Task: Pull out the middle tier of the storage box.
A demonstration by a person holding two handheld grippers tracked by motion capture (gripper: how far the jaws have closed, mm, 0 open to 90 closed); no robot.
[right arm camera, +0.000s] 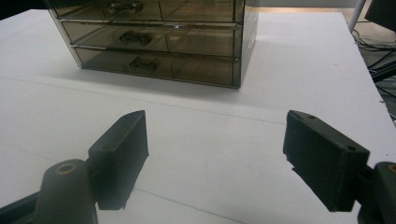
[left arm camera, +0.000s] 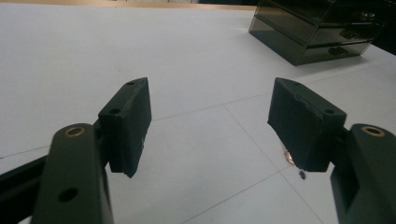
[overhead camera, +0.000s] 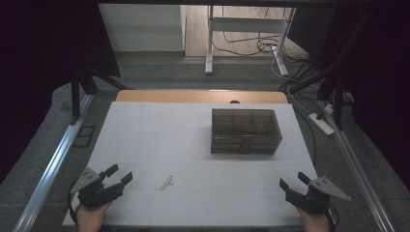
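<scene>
Both grippers rested at the near edge of the white table point(overhead camera: 145, 121), the left gripper point(overhead camera: 117, 175) and right gripper point(overhead camera: 292, 181) each with jaws spread wide and nothing between them. Just right of the left one lay a small gold-coloured paper clip point(overhead camera: 167, 182); well beyond stood a smoky transparent plastic chest of 3 drawers point(overhead camera: 245, 131), all shut. Nothing seemed begun. Next would likely come reaching for the clip, a thin, flat thing demanding a low, careful pinch.
</scene>
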